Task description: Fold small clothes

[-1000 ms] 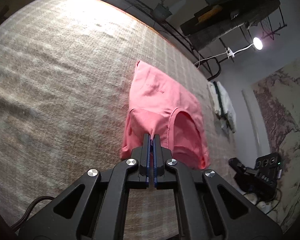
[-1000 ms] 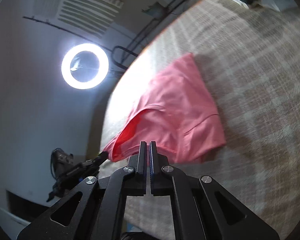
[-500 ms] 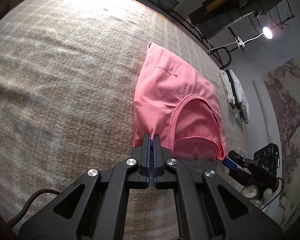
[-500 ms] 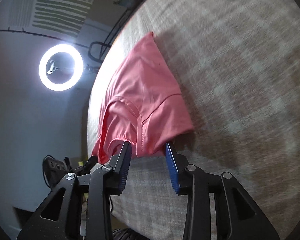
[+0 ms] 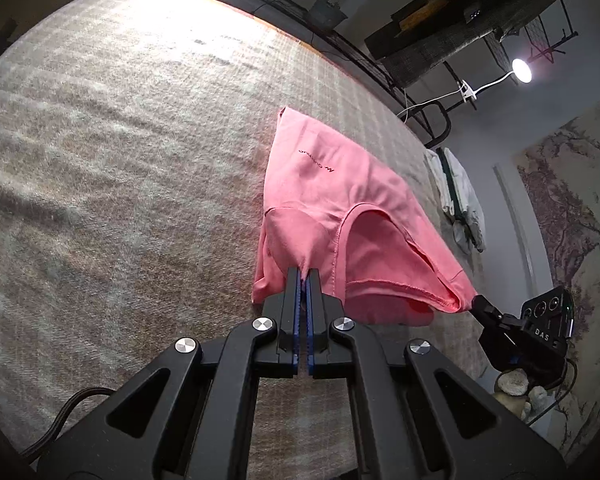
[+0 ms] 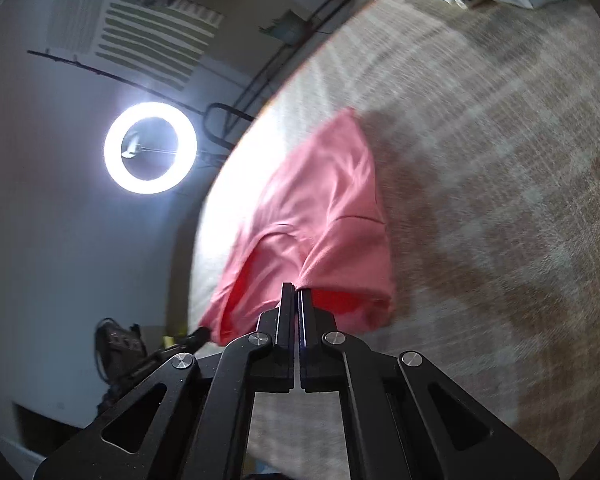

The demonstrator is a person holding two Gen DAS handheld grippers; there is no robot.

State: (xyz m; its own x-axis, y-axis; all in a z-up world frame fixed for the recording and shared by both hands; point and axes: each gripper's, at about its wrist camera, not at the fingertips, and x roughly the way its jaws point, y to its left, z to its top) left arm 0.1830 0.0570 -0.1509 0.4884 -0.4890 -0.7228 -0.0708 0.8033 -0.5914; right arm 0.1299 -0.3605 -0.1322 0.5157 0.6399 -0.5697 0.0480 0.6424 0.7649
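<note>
A pink T-shirt (image 5: 332, 196) with small dark lettering lies partly on a beige checked cloth surface (image 5: 120, 140), its near end lifted. My left gripper (image 5: 303, 274) is shut on the shirt's near hem at one corner. My right gripper (image 6: 298, 290) is shut on the other near corner of the pink T-shirt (image 6: 320, 208). The right gripper's tip (image 5: 482, 304) shows at the shirt's right corner in the left wrist view. The lifted hem sags between the two grippers.
Folded white and dark clothes (image 5: 456, 196) lie at the far right of the surface. A ring light (image 6: 150, 148) glows beyond the surface's edge. A desk lamp (image 5: 522, 70), dark shelves and a black device (image 5: 544, 320) stand off to the right.
My right gripper, open around the shirt's hem half a second ago, has shut on it again. Both grippers have lifted the near end higher. The left gripper has stayed shut.
</note>
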